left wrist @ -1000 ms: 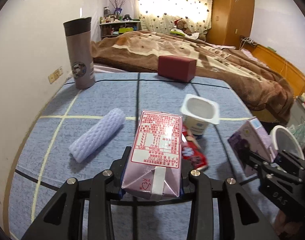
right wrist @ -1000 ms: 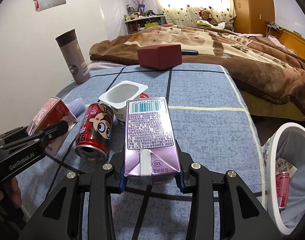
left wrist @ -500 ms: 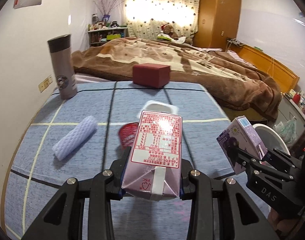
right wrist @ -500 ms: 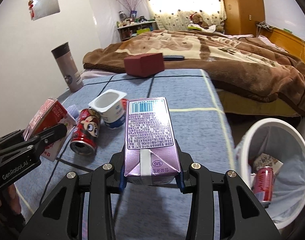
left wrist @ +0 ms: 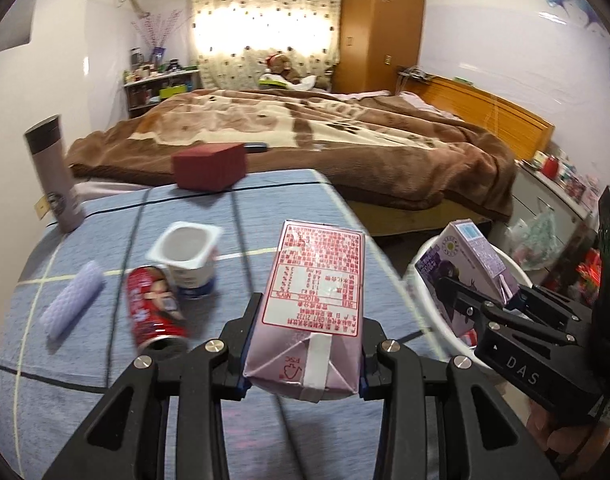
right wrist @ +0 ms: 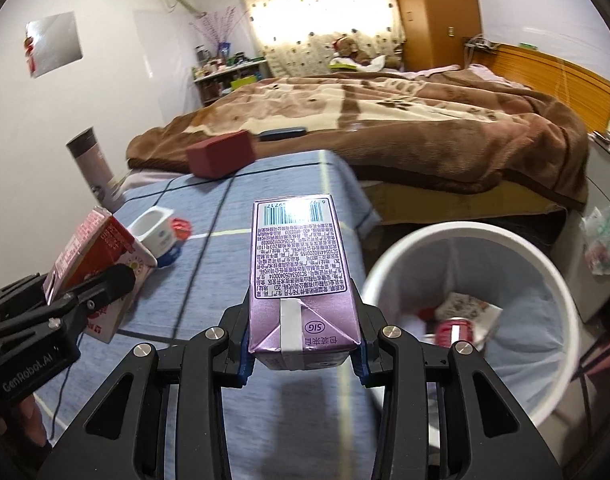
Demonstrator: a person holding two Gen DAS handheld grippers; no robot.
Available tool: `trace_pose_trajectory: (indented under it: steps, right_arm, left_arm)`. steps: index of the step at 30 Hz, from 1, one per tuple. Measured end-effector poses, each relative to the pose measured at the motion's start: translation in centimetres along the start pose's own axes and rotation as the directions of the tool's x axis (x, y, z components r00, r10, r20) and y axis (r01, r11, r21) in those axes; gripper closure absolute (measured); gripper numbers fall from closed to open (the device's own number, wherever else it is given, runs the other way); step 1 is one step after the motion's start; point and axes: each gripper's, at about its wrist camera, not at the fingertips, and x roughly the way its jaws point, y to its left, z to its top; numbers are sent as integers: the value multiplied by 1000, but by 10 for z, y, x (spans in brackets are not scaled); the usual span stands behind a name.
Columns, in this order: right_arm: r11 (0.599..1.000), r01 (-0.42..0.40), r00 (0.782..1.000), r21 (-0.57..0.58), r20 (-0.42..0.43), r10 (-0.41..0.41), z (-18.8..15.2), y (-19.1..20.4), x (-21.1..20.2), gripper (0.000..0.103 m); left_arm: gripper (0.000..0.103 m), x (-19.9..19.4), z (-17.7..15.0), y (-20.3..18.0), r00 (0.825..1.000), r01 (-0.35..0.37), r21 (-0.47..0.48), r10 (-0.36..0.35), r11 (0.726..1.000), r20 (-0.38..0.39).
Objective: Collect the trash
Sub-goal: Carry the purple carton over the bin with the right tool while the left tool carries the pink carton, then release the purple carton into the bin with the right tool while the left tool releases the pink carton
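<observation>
Right gripper [right wrist: 301, 354] is clamped on the purple carton [right wrist: 299, 276], long axis pointing away; the white bin [right wrist: 541, 392] sits just right, nearer this arm. Left gripper [left wrist: 303, 368] grips the pink carton [left wrist: 315, 304], farther left over the bench [left wrist: 85, 360]

Glossy paper cartons [left wrist: 315, 308] [right wrist: 301, 280]; shiny metal can [left wrist: 155, 308]; smooth white plastic bin [right wrist: 517, 264]; matt cloth tablecloth [left wrist: 85, 368].

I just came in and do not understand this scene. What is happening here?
A person is collecting trash with two hand-held grippers. The left hand-held gripper is shut on a pink carton, and the right hand-held gripper is shut on a purple carton beside the white bin. A red can and a cup remain on the table.
</observation>
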Motion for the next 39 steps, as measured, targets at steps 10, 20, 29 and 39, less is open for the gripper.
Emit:
trace_pose_trajectory:
  steps: [10,20,29,39]
  right_arm:
    - [995,79,997,65,14,-81,0,-48,-13,64]
    - [981,163,987,107,-16,-163,0,-87,-10,64]
    - [970,203,979,133,-65,-195,-6,-124,-7,64]
    - [967,227,967,115,-145,-210,-16,-143,14,64]
  left_arm:
    - [64,16,8,-66,996,84,78,-83,993,-15]
    - [64,34,12,-119,988,154,146,-148,977,-50]
    - [64,57,9,-158,974,215,174,-199,961,-103]
    - [64,85,-1,-172,965,227,161,-199,961,-171]
